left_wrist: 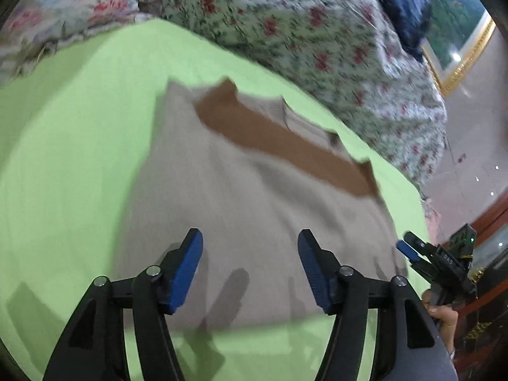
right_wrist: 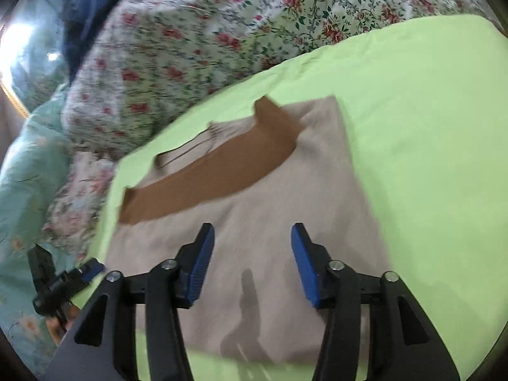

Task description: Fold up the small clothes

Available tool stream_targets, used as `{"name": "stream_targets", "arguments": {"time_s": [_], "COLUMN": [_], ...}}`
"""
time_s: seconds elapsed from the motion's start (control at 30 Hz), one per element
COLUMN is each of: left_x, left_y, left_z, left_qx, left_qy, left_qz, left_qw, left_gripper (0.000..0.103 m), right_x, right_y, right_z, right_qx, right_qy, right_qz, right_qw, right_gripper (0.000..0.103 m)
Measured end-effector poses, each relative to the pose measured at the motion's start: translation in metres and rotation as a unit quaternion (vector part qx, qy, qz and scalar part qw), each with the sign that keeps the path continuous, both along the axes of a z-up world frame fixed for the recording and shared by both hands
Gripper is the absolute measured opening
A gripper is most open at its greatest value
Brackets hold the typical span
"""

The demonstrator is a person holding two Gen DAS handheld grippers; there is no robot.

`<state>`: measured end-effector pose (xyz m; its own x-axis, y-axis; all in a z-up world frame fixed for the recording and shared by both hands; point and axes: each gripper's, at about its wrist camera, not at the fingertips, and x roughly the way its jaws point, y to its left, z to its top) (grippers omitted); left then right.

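Risk here: both grippers, left gripper (left_wrist: 250,266) and right gripper (right_wrist: 252,262), released above beige garment (left_wrist: 254,197); could snag one layer only.

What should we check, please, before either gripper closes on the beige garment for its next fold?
1. Left gripper open, empty: ok.
2. Right gripper open, empty: ok.
3. Beige garment lies spread on the green sheet: ok.
4. Brown sleeve band already laid across the garment's far part: ok.
5. Both grippers over the near hem, apart from each other: ok.
6. Fingertips touching fabric: cannot tell, motion blur.
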<state>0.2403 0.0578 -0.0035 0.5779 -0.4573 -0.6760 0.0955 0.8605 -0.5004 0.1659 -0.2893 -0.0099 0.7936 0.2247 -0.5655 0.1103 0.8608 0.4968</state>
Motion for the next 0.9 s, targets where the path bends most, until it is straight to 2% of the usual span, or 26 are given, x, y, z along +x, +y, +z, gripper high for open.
{"name": "stream_targets", "arguments": {"time_s": [0.13,0.37,0.6,0.67,0.9], "left_x": [-0.051,-0.078,-0.075,-0.068,-0.033], "left_y": [-0.013,-0.006,0.001,0.003,0.013], "left_z": [-0.008,-0.027,-0.038,-0.046,-0.048], "left_qx": [-0.013,-0.051,-0.066,-0.075,-0.076], "left_qy": [0.010,0.036,0.043,0.048,0.029], "left_qz": [-0.002,0.016,0.065,0.078,0.120], "left_qw": [0.9999,0.9979,0.9948,0.9930,0.9894], "left_gripper": [0.066,0.067,0.070,0.070,0.068], "right_x": [-0.035,-0.074,-0.091,-0.091,-0.087], "right_y": [0.025,0.046,0.054,0.055,0.056], "right_z": [-0.015,-0.037,-0.043,-0.042,-0.038], "right_qx": [0.007,0.030,0.046,0.048,0.050], "right_qy": [-0.001,0.012,0.014,0.016,0.013], "right_qz": [0.015,0.026,0.035,0.037,0.046], "right_qw": [1.000,0.999,0.998,0.998,0.998], "right_gripper": [0.054,0.055,0.059,0.059,0.060]}}
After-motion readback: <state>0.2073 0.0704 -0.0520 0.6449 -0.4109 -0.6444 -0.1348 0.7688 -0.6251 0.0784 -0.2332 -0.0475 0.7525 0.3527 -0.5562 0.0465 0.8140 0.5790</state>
